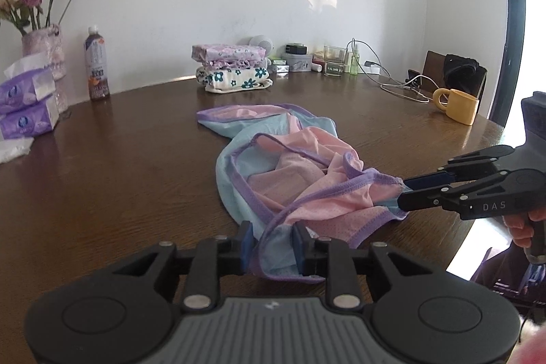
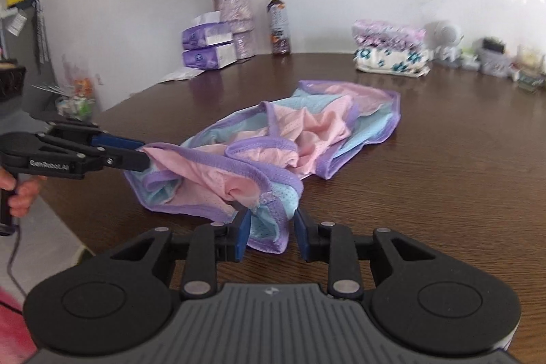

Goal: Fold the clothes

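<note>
The left gripper [image 1: 272, 244] sits closest in its own view, its blue-padded fingers [image 1: 246, 244] on either side of a purple-hemmed corner of the garment [image 1: 290, 166]. A gap shows between pads and cloth, so whether they pinch it cannot be told from that view. From the right wrist view the same gripper reaches in from the side with its fingers drawn together on the hem, which reads as a firm hold.

The right gripper [image 2: 269, 236] mirrors this at the neighbouring corner. Its fingers [image 2: 243, 236] stand apart around a bunched fold, yet in the left wrist view they look closed on the purple edge. It probably grips, though the two views disagree.

Holding two near corners suits the job: the garment, a pink, light blue and purple mesh piece, lies crumpled on the brown desk [image 1: 102, 176] just ahead of both grippers, and spreading the corners apart would likely pull it flat before any fold.

Farther back a stack of folded clothes [image 1: 232, 67] rests near the wall, seemingly the place for finished pieces. A yellow mug [image 1: 457, 104], a drink bottle [image 1: 97, 63], tissue packs [image 1: 29, 104] and a vase of roses [image 1: 44, 53] ring the desk edges, leaving its middle for the work.
</note>
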The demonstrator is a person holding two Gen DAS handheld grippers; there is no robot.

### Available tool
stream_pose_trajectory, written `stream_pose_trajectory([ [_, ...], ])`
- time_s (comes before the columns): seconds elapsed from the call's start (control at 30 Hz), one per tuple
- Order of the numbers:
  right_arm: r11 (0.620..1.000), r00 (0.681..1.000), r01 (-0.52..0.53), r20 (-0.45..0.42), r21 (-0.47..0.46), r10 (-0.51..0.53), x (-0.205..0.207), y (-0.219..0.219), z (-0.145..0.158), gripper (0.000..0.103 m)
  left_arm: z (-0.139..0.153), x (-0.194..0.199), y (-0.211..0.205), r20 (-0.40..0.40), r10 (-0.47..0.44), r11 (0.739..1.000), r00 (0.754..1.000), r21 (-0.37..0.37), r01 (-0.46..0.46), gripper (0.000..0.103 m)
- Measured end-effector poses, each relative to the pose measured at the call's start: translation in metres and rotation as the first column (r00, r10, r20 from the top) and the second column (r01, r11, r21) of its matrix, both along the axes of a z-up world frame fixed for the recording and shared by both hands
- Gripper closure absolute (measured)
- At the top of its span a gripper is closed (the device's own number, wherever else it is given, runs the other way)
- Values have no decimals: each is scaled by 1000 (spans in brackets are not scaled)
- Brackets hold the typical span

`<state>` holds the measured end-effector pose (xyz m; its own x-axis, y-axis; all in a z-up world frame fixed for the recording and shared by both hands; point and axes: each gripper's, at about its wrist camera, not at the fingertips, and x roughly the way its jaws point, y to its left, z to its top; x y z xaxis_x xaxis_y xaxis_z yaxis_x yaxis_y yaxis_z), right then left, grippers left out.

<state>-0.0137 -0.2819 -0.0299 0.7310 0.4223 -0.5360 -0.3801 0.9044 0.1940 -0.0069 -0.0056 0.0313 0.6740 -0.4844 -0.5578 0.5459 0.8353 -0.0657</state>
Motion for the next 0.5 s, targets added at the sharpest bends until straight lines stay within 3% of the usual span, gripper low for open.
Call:
stream_pose_trajectory([
  [0.1,995,998,-37,-44,89,41,9,-17,0,75,-1,5,8,-48,-13,999,999,-39,12,79],
  [0.23,984,994,-72,-70,165,84,17,-34,0,75,-2,9,11,-75,-27,999,997,-38,24,79],
  [0.43,970,982,-110,-125,215,139,35,-41,-6,75,-5,17,12,-134,-60,996,989,-67,51,79],
  [0.5,969,979,-117,-136,219,149,38,-39,-9,83,-6,20,15,-160,-62,995,985,-92,48,78],
])
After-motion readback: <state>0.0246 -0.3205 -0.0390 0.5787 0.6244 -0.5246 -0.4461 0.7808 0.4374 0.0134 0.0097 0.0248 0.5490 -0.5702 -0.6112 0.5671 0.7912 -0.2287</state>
